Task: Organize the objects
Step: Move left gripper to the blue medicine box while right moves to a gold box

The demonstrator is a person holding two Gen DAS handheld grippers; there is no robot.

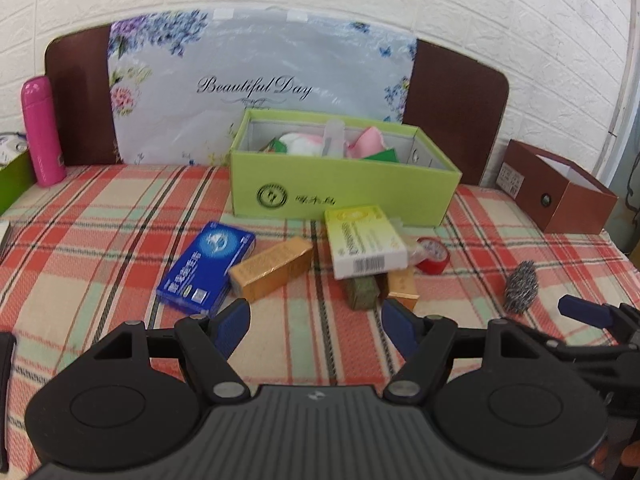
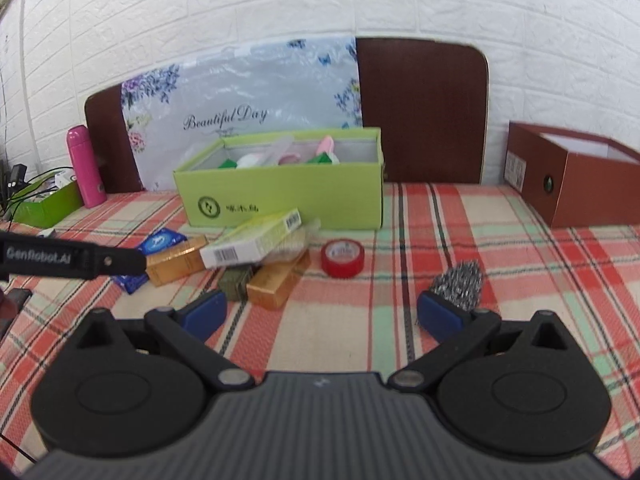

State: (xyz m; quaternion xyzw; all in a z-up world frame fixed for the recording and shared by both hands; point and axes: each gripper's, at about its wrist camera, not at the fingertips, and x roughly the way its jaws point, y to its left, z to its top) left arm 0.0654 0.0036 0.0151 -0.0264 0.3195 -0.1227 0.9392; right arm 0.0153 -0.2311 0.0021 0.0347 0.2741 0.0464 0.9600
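Loose items lie on the plaid cloth in front of an open green box (image 1: 344, 188): a blue carton (image 1: 208, 268), a gold box (image 1: 272, 268), a white and yellow-green carton (image 1: 364, 240) resting on a small olive box (image 1: 362, 290) and a second gold box (image 1: 402, 288), a red tape roll (image 1: 434, 254) and a steel scourer (image 1: 520, 286). My left gripper (image 1: 316, 328) hovers open just short of the pile, nothing between its fingers. My right gripper (image 2: 322, 316) is open too, with the scourer (image 2: 458, 284) just beyond its right finger and the tape roll (image 2: 342, 258) ahead.
A brown open box (image 2: 576, 184) stands at the right edge. A pink bottle (image 1: 40, 132) and a green tray (image 2: 48, 204) with cables sit at the far left. A dark headboard and a flowered bag lean on the white brick wall.
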